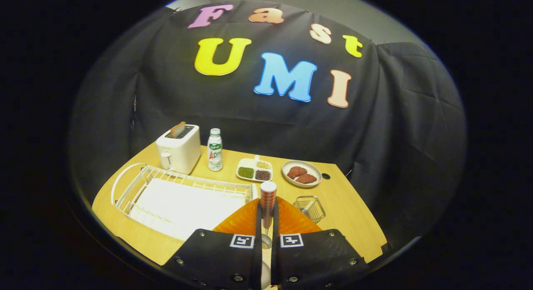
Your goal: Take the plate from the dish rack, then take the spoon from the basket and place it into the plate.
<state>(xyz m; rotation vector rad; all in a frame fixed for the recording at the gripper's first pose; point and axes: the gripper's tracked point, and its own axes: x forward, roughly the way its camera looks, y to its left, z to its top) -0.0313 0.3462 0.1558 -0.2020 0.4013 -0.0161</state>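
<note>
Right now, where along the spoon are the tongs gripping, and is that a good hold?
The tongs are shut on the spoon low on its red-checked handle, which stands upright above the orange plate, bowl hanging down between the fingers. A side-on pinch across the slim handle seems sound.

A wooden table (341, 223) carries everything. Taking the white dish rack (137, 186) as landmark: a toaster (178, 150) and bottle (215, 150) stand behind it; beside it lie an orange plate (243, 221), a divided snack tray (254, 169), a dish of meat (301, 173) and a wire basket (310, 207).
</note>
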